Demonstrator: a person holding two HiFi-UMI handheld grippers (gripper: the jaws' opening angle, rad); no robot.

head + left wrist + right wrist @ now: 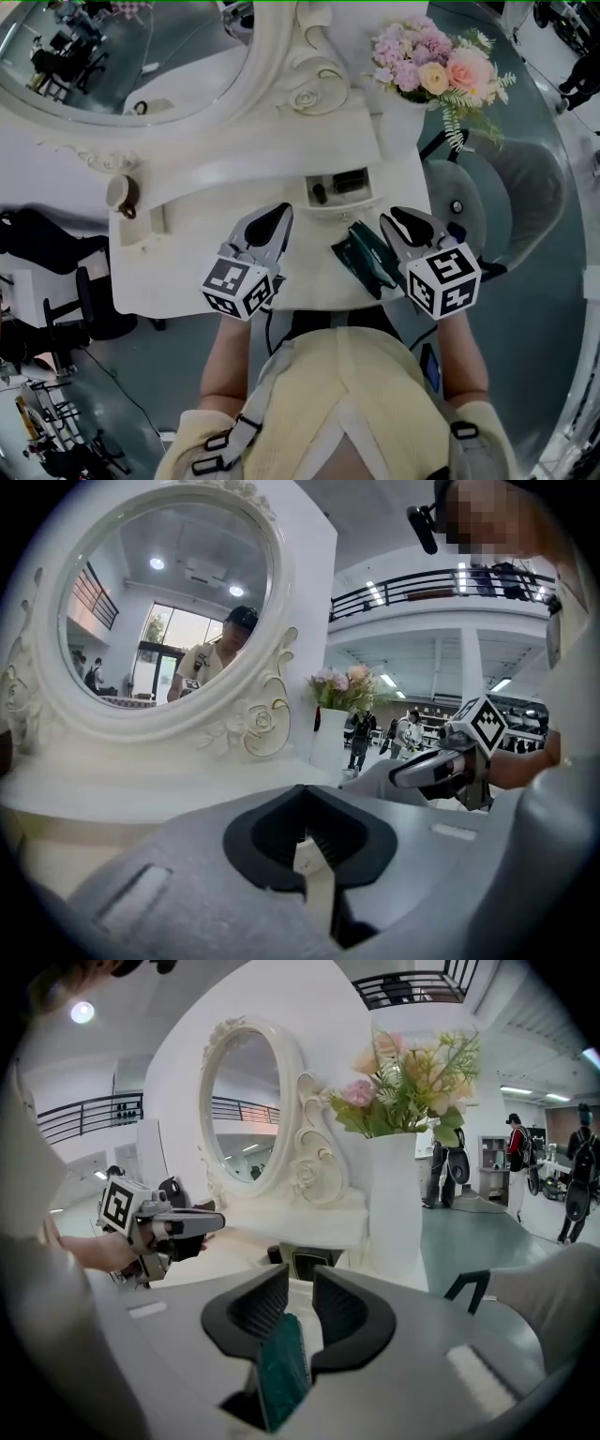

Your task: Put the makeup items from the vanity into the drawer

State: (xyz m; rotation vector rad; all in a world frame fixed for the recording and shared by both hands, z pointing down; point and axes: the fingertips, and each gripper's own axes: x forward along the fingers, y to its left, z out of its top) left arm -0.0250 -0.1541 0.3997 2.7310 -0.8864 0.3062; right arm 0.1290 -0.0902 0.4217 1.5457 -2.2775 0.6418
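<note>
Yellow-clad person (328, 403) fills the lower head view. Higher in the frame, the left gripper (279, 220) and right gripper (398, 225) sit over the white tabletop (187, 253). A teal case (361, 261) lies at the right gripper, just below the open drawer (342, 208) at centre.

Left gripper view: fingers (262, 836) are closed together with nothing between them. The mirror (169, 602) is at upper left.

Right gripper view: fingers (347, 1316) grip the teal case (281, 1368) at lower centre. The flower vase (403, 1194) stands right of centre.
</note>
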